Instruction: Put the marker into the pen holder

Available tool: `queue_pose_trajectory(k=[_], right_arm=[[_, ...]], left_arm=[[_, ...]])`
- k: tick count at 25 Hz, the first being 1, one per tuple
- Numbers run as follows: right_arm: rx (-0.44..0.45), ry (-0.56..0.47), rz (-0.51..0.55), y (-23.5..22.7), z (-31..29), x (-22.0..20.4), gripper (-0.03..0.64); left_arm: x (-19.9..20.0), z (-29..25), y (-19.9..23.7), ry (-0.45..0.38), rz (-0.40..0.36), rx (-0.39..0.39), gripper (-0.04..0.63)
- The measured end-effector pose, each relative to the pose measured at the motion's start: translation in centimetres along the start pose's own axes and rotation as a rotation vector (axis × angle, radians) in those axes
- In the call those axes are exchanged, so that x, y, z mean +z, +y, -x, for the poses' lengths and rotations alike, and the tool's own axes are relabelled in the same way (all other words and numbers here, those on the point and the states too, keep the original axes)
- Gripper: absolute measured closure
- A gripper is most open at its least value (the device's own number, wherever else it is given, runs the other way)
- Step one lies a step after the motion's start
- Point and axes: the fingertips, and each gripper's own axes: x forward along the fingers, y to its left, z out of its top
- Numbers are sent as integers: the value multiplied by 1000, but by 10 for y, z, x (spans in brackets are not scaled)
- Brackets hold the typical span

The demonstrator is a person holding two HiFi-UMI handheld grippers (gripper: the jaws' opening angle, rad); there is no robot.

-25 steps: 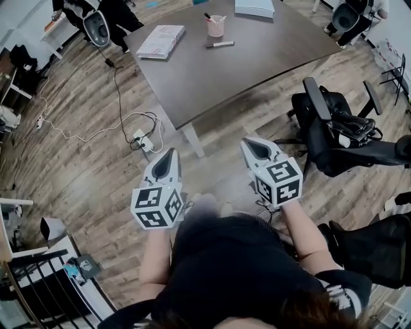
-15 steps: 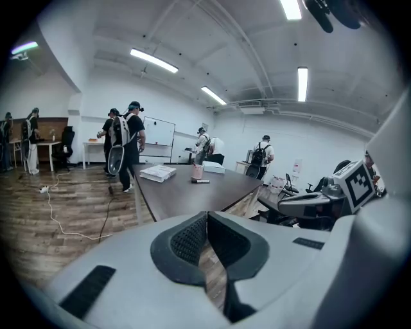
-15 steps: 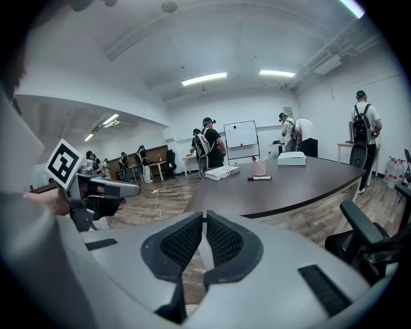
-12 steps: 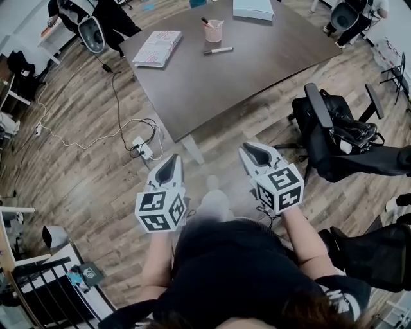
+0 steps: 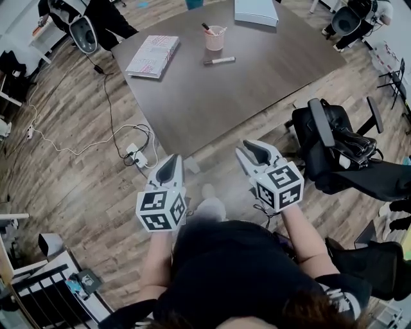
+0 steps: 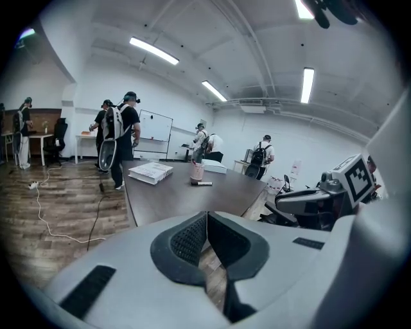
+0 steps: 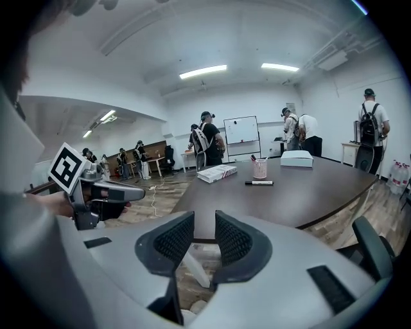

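Note:
A black-and-white marker [image 5: 219,61] lies on the dark table [image 5: 257,83], just in front of a pink pen holder [image 5: 215,38] that has a pen in it. Both are far ahead of my grippers, which hang over the wooden floor short of the table's near edge. My left gripper [image 5: 169,166] is shut, its pads [image 6: 192,238] touching with nothing between them. My right gripper [image 5: 255,151] has its jaws opening, a clear gap between the pads [image 7: 173,239] and nothing in it. The right gripper view shows the marker [image 7: 258,183] and the holder [image 7: 259,168] far off.
A book [image 5: 153,56] lies on the table's left part and a white box [image 5: 255,11] at its far edge. A black office chair [image 5: 340,151] stands right of my right gripper. Cables and a power strip [image 5: 138,153] lie on the floor at left. People stand beyond the table.
The right gripper's jaws have parted from shut. Both grippers and the view have shifted a little toward the table; the left gripper has stayed shut.

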Motion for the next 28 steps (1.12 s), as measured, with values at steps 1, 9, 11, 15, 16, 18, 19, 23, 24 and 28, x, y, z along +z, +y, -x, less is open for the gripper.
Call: queue_pose_trajectory(k=[1, 9, 11, 15, 16, 18, 19, 23, 24, 28], right_arm=[[4, 5, 4, -3, -9, 5, 511], [28, 45, 56, -23, -75, 38, 497], [31, 57, 66, -28, -91, 45, 494], [39, 76, 85, -37, -116, 55, 488], [42, 82, 88, -40, -122, 56, 485], [46, 99, 98, -48, -133, 57, 480], [48, 109, 103, -53, -138, 57, 479], [61, 136, 119, -77, -158, 61, 479], [68, 142, 126, -84, -164, 63, 479], [116, 163, 177, -114, -188, 72, 477]], left_arm=[[4, -7, 5, 2, 4, -1, 563], [31, -52, 41, 2, 3, -14, 563], [36, -61, 50, 2, 6, -16, 563], [48, -78, 64, 4, -8, -15, 563], [51, -82, 67, 8, -13, -13, 563], [54, -90, 72, 14, -16, -10, 563], [55, -93, 73, 17, -14, -8, 563], [59, -103, 80, 24, 8, 26, 563], [61, -106, 82, 23, 14, 38, 563], [67, -129, 92, 24, 35, 105, 563]])
